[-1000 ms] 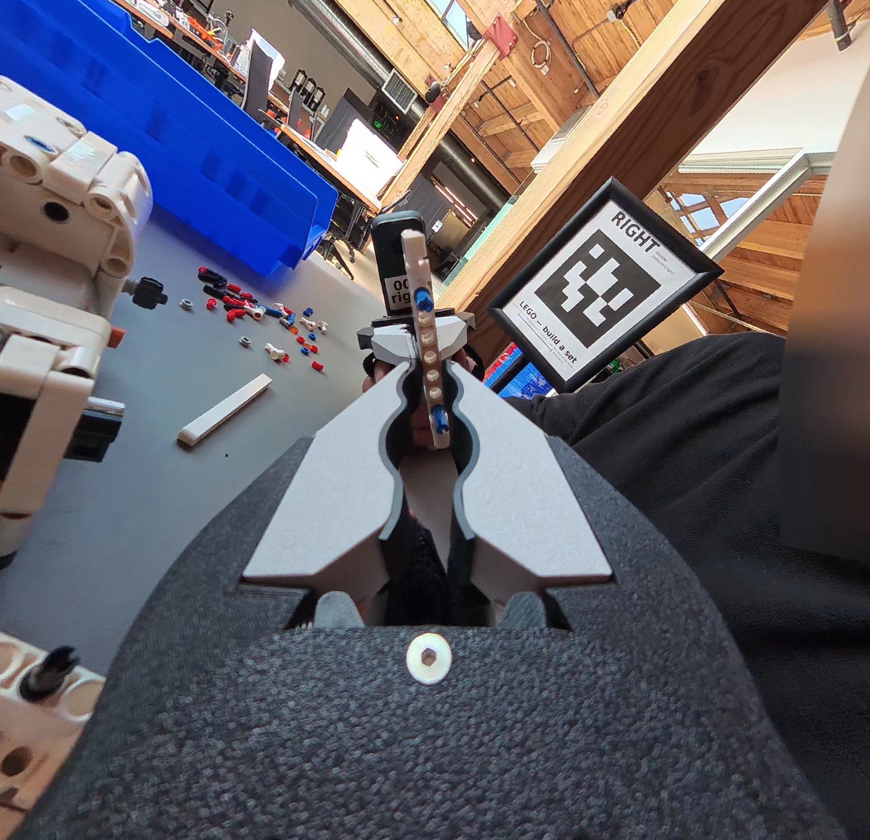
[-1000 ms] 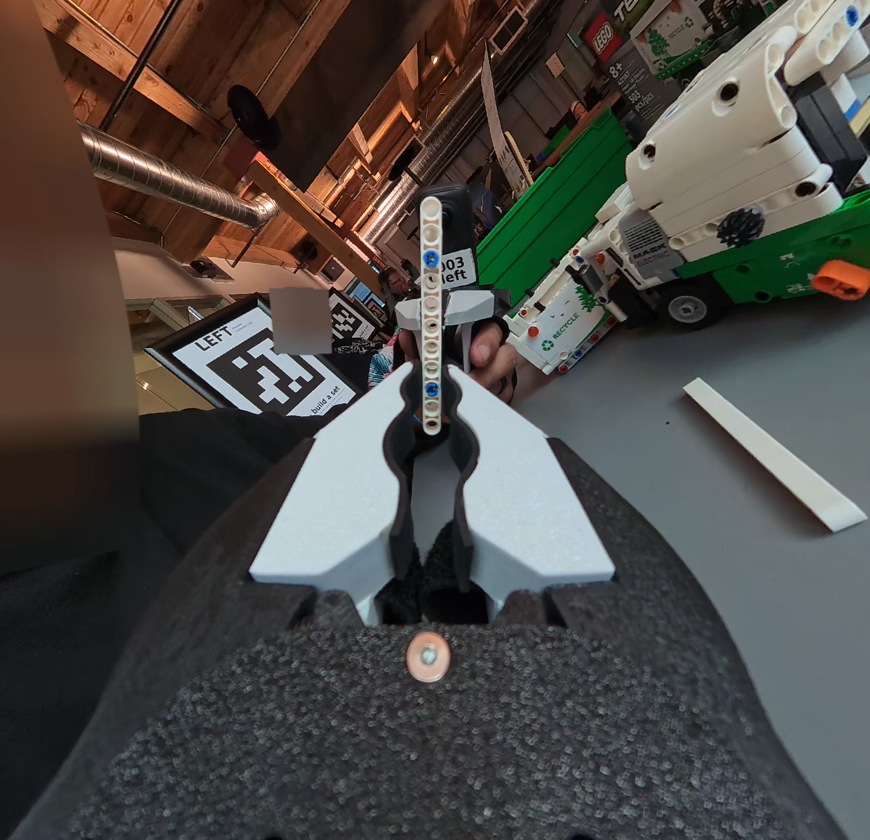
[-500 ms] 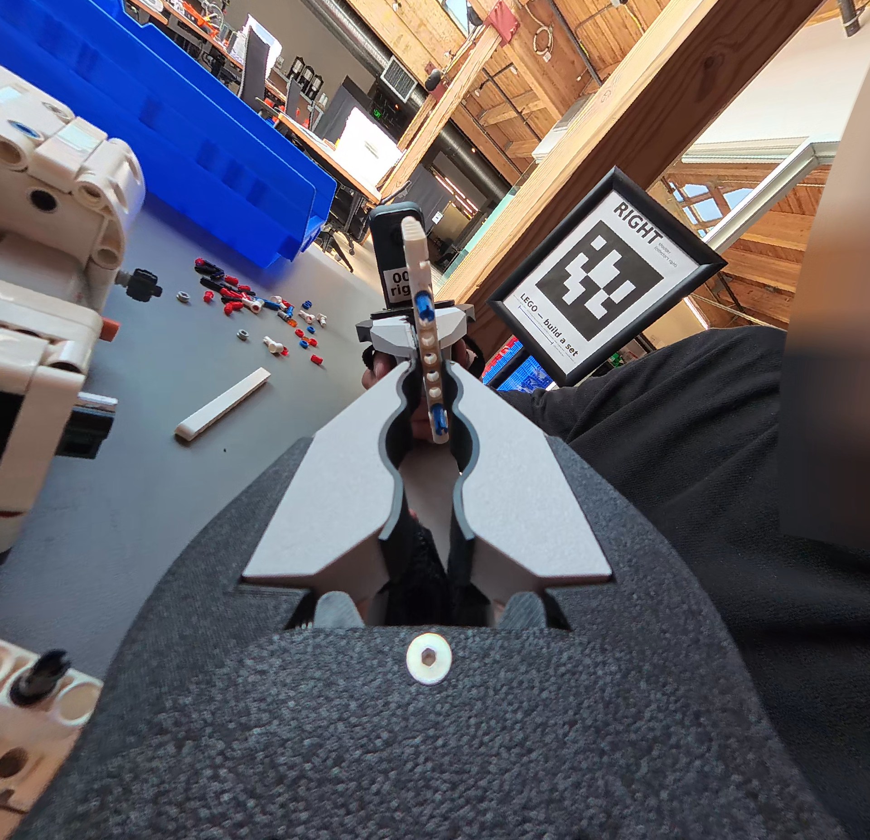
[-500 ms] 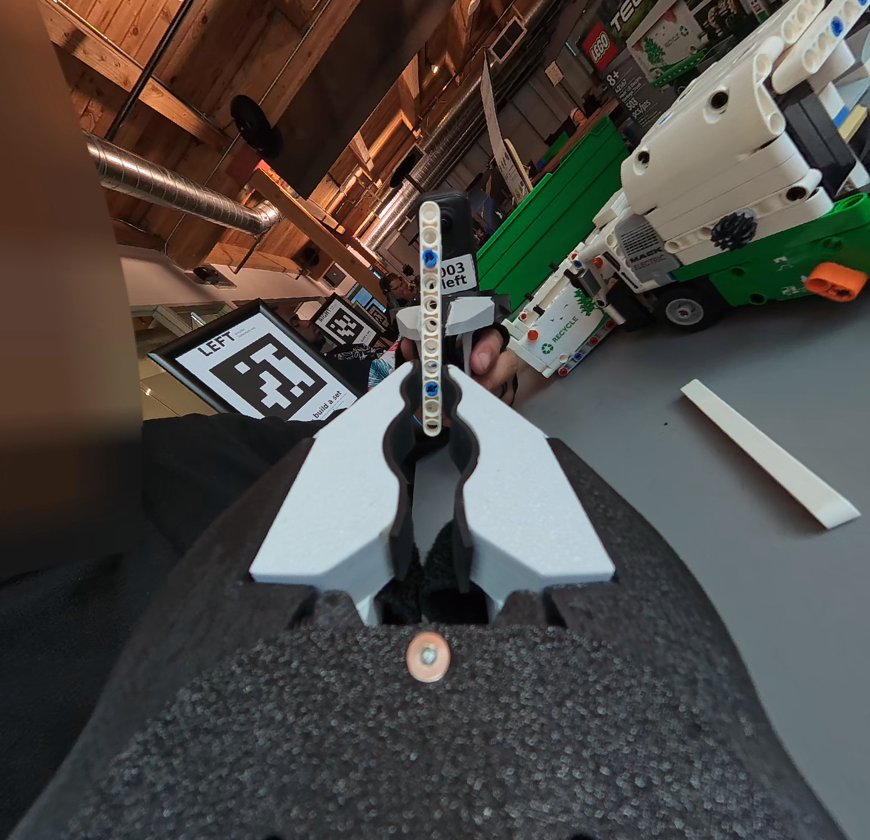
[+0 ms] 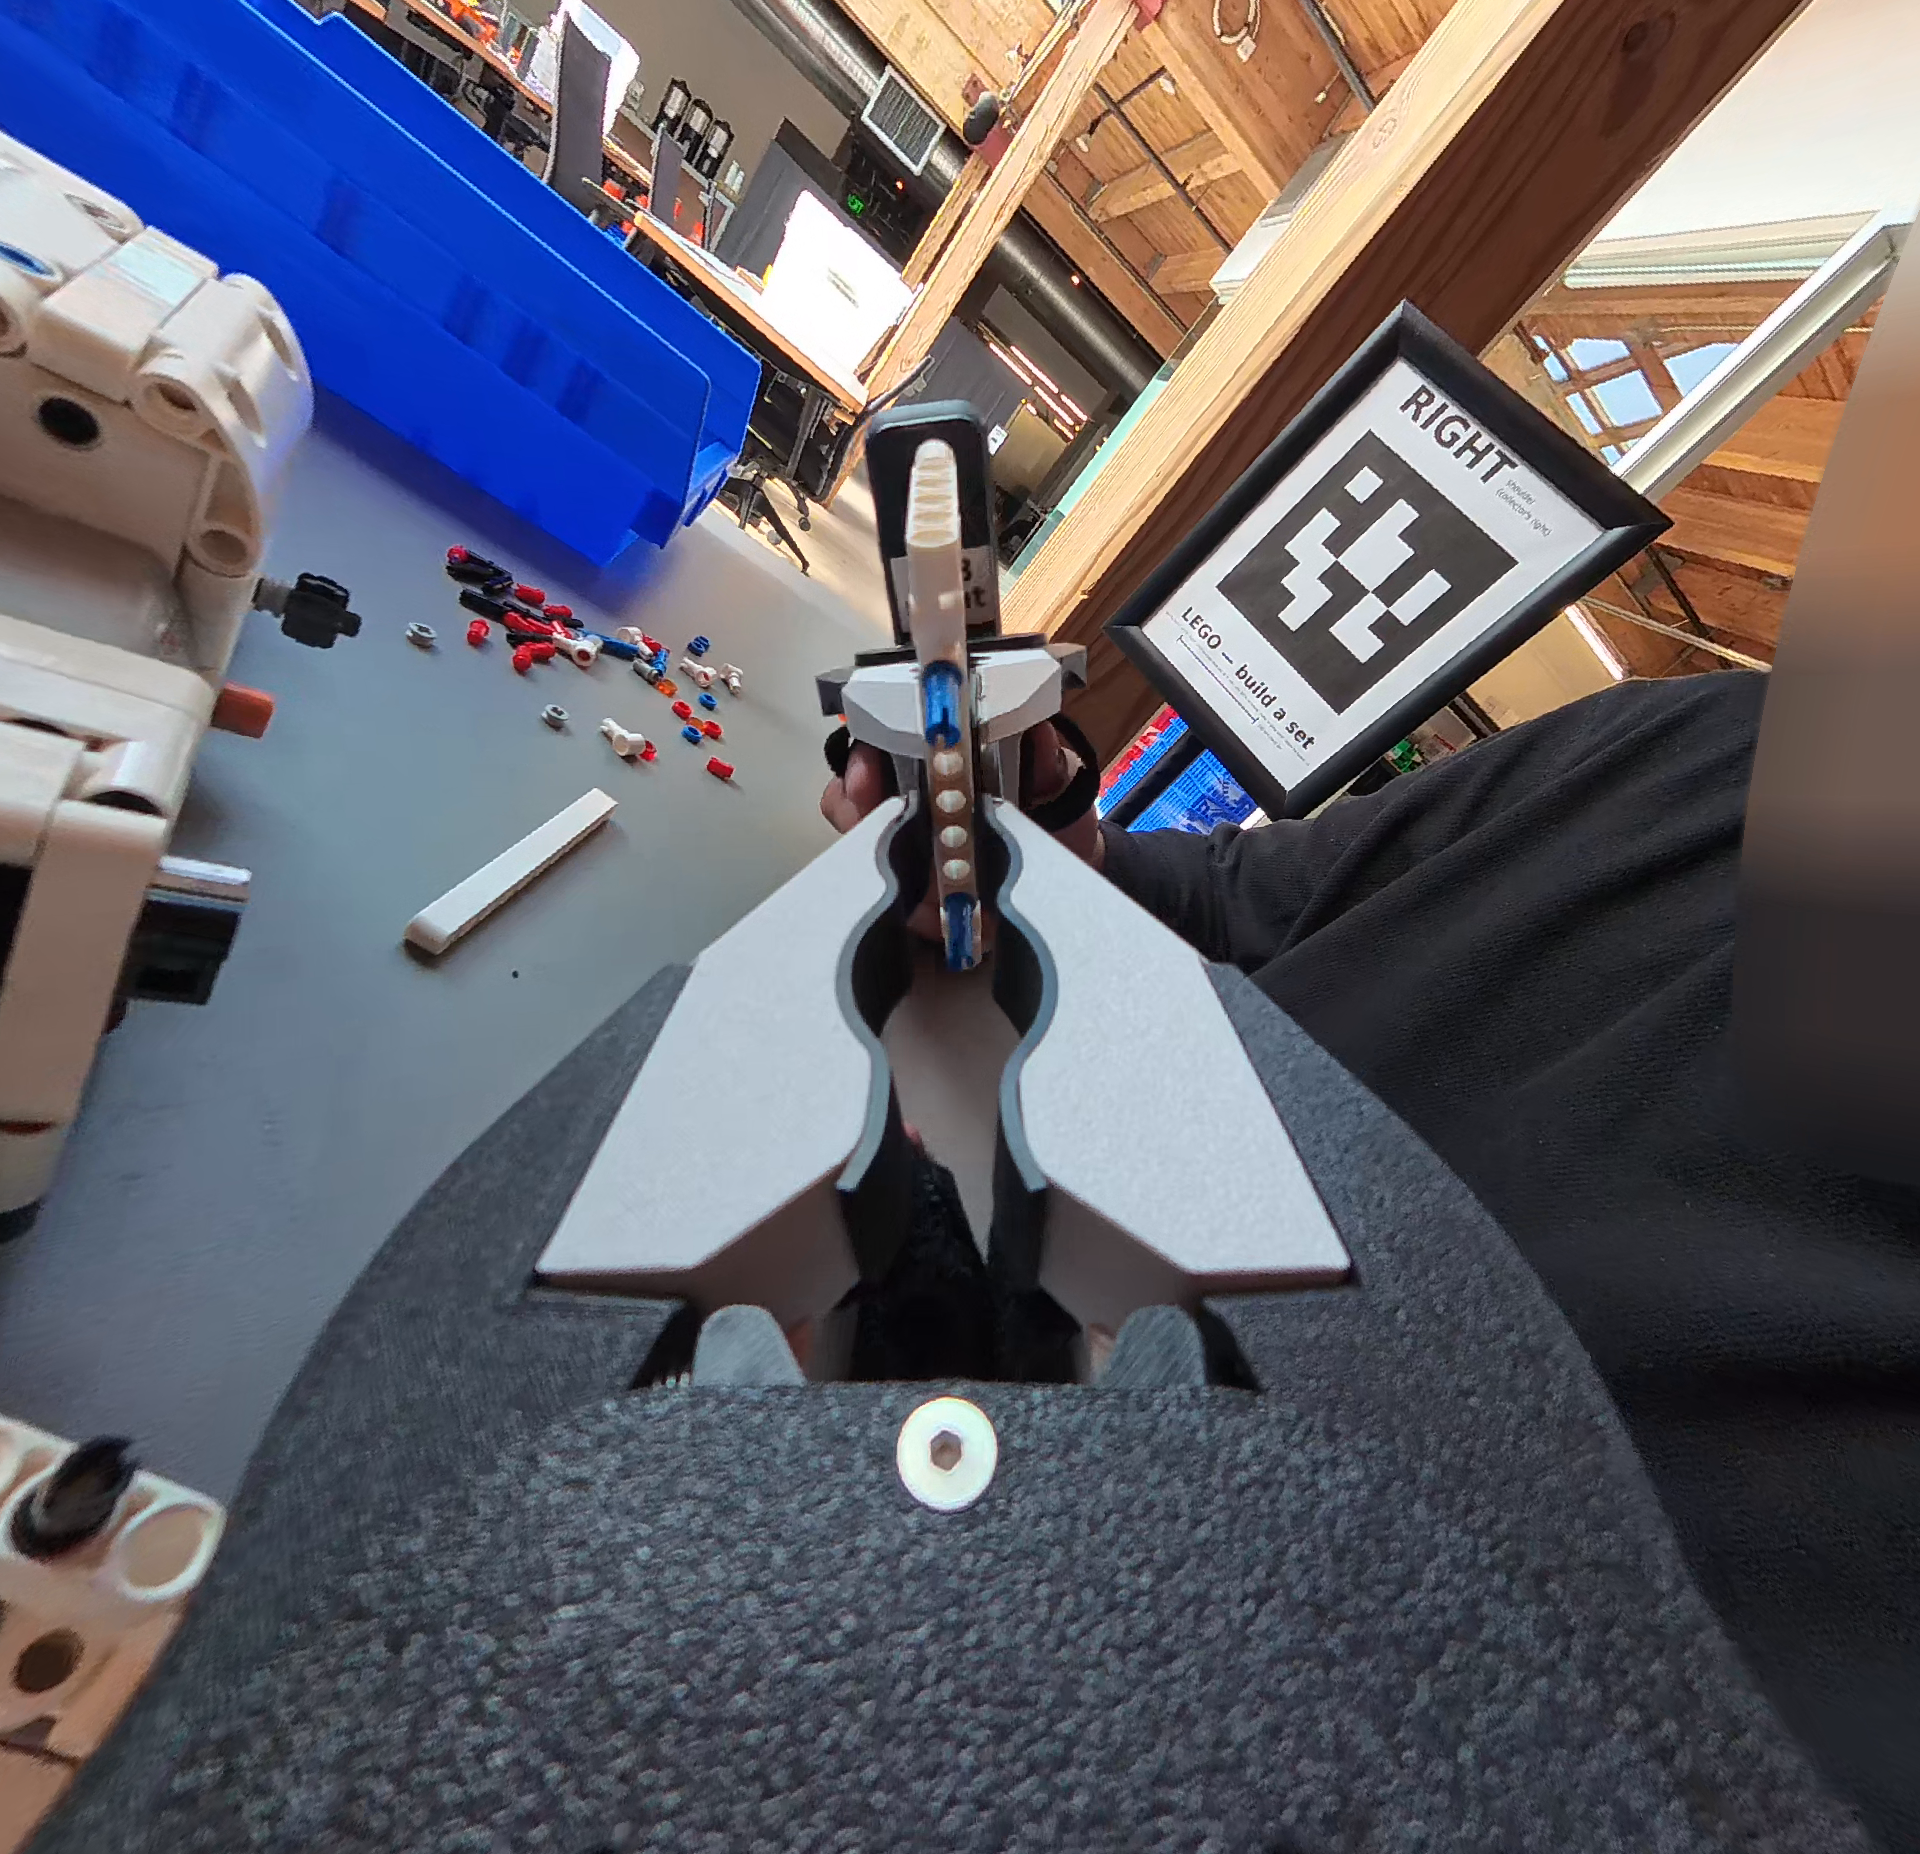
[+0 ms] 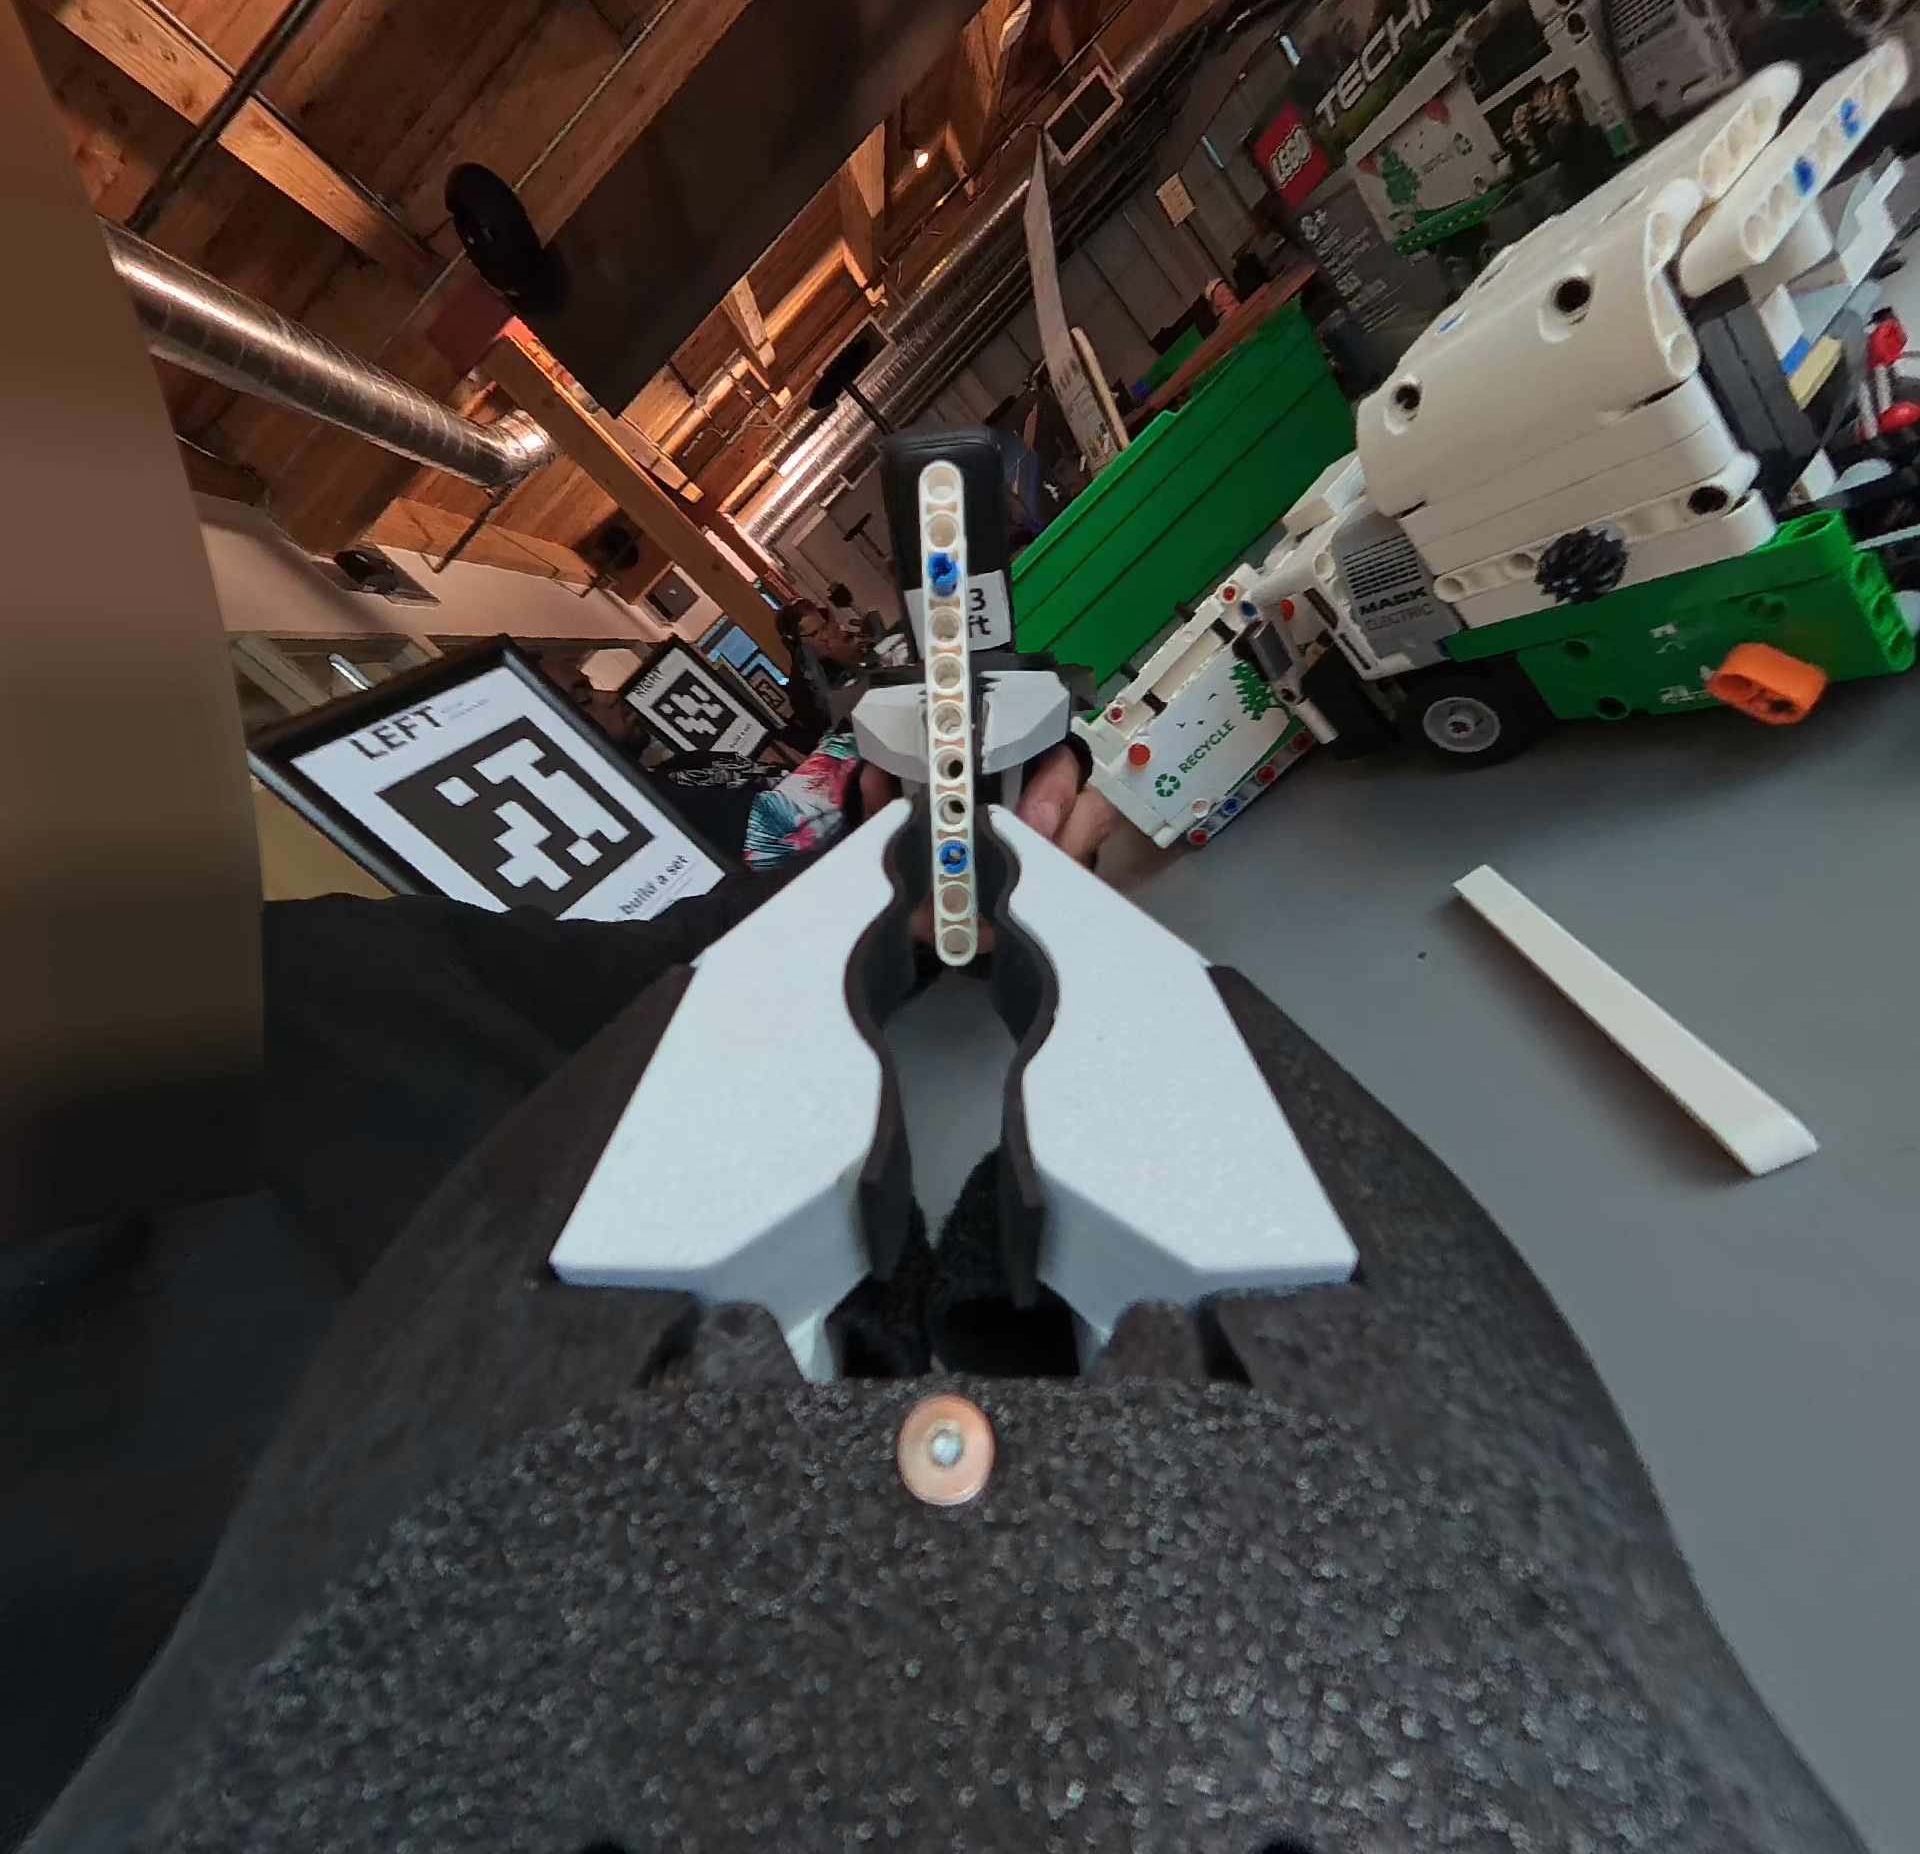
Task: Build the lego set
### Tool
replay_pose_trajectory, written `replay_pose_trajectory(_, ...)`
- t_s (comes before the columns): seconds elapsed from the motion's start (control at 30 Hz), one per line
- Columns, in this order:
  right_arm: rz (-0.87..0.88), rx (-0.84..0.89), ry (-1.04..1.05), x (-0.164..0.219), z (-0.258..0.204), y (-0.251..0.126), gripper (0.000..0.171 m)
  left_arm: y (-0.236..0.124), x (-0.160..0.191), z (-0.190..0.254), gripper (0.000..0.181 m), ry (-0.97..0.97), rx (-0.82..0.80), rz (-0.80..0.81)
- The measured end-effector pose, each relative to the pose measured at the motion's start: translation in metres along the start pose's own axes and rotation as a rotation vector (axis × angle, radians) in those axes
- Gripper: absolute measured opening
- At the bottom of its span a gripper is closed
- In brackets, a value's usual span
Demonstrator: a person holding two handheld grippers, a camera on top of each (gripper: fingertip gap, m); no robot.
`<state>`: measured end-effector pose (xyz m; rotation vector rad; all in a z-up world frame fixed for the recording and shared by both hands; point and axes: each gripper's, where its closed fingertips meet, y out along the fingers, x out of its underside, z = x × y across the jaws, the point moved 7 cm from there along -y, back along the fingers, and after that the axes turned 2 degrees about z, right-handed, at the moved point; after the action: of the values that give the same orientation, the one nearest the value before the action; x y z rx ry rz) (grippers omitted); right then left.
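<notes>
Part count — both wrist views

1 white holed beam with 2 blue pins; 1 flat white strip; 2 grippers — left gripper, right gripper; 2 blue bins.

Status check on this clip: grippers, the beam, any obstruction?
Left gripper and right gripper both shut on white beam, held upright off the table. Two blue pins seated. Nothing between jaws and truck model.

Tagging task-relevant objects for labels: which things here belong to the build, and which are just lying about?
In the job: white beam, right gripper, left gripper, truck model, loose pins, white strip.
Lying about: blue bin, green bin, framed sign.
</notes>
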<state>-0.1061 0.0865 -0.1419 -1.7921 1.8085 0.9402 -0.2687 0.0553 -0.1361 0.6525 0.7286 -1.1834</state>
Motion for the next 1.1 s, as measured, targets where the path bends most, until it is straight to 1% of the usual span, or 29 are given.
replay_pose_trajectory(0.07, -0.008, 0.08, -0.109, -0.001, -0.001, 0.0, 0.006, 0.0, 0.0, -0.001, 0.004, 0.023, -0.036, -0.005)
replay_pose_trajectory(0.1, -0.012, 0.148, -0.177, -0.001, -0.001, 0.0, 0.008, 0.0, -0.001, -0.001, 0.005, 0.035, -0.059, 0.009)
replay_pose_trajectory(0.17, -0.051, 0.296, -0.364, -0.003, -0.004, 0.001, 0.023, 0.0, -0.002, 0.0, 0.005, 0.054, -0.093, 0.028)
replay_pose_trajectory(0.2, -0.09, 0.383, -0.486, -0.002, -0.007, 0.003, 0.027, 0.0, -0.003, 0.0, 0.005, 0.065, -0.114, 0.045)
replay_pose_trajectory(0.27, -0.109, 0.54, -0.675, -0.004, -0.015, 0.008, 0.029, 0.0, -0.004, 0.001, 0.005, 0.086, -0.154, 0.068)
replay_pose_trajectory(0.4, -0.157, 0.737, -0.86, -0.008, -0.024, 0.021, 0.024, 0.003, -0.001, 0.001, 0.005, 0.113, -0.225, 0.119)
replay_pose_trajectory(0.43, -0.165, 0.745, -0.878, -0.008, -0.024, 0.024, 0.024, 0.005, 0.0, 0.0, 0.005, 0.097, -0.234, 0.136)
replay_pose_trajectory(0.5, -0.175, 0.77, -0.889, -0.007, -0.024, 0.028, 0.032, 0.007, 0.002, -0.001, 0.005, 0.043, -0.238, 0.172)
replay_pose_trajectory(0.53, -0.183, 0.787, -0.897, -0.007, -0.023, 0.029, 0.033, 0.008, 0.002, -0.002, 0.005, 0.023, -0.238, 0.19)
replay_pose_trajectory(0.6, -0.19, 0.822, -0.911, -0.008, -0.022, 0.03, 0.027, 0.009, 0.003, 0.0, 0.005, 0.021, -0.237, 0.211)
replay_pose_trajectory(0.7, -0.186, 0.822, -0.908, -0.012, -0.023, 0.03, 0.026, 0.011, 0.004, 0.002, 0.005, 0.056, -0.254, 0.216)
replay_pose_trajectory(0.77, -0.179, 0.816, -0.918, -0.015, -0.025, 0.029, 0.021, 0.012, 0.004, 0.003, 0.005, 0.058, -0.25, 0.216)
replay_pose_trajectory(0.83, -0.191, 0.815, -0.915, -0.016, -0.025, 0.028, 0.021, 0.014, 0.005, 0.004, 0.005, 0.069, -0.264, 0.22)
replay_pose_trajectory(0.9, -0.198, 0.83, -0.963, -0.016, -0.026, 0.028, 0.021, 0.015, 0.006, 0.004, 0.005, 0.069, -0.271, 0.227)
replay_pose_trajectory(0.97, -0.204, 0.827, -0.972, -0.014, -0.029, 0.029, 0.014, 0.017, 0.006, 0.005, 0.005, 0.078, -0.27, 0.222)
replay_pose_trajectory(1.1, -0.192, 0.834, -0.998, -0.015, -0.032, 0.029, 0.014, 0.018, 0.006, 0.007, 0.005, 0.093, -0.27, 0.235)
